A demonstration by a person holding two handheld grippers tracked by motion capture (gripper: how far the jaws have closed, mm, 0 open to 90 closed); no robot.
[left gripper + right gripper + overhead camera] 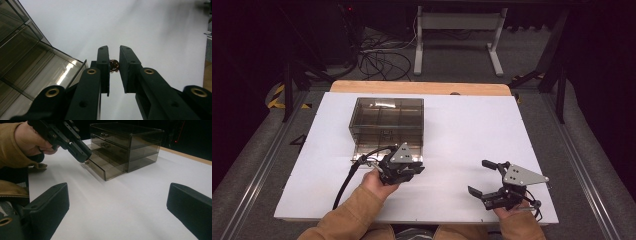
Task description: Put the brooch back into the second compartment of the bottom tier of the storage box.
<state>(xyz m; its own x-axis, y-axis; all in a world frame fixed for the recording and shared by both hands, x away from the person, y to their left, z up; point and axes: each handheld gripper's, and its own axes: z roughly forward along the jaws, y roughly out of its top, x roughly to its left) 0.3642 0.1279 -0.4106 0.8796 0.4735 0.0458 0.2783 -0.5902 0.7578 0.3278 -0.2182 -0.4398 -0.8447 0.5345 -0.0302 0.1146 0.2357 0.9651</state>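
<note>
Left hand-held gripper (114,58) nearly closed, pinching small brownish metallic object (114,66), too small to identify, beside pulled-out bottom drawer (105,171) of smoky drawer box (387,122) toward worktop (472,125) far-left. Right hand-held gripper (487,177) wide open, empty, near front-right corner. No legible writing.

Drawer box (388,120) sits on the surface (472,130), left of centre toward the far side — its bottom drawer (384,151) pulled out toward the person. Left gripper (414,169) right at the near edge of that open drawer, a small knob (114,65) pinched between its fingers (103,62). Right gripper (478,177) well apart, to the right and nearer the person, above bare surface — fingers (50,202) spread wide. Behind the surface, on the floor, cables (382,62) at left and a stand (457,35) at centre.
</note>
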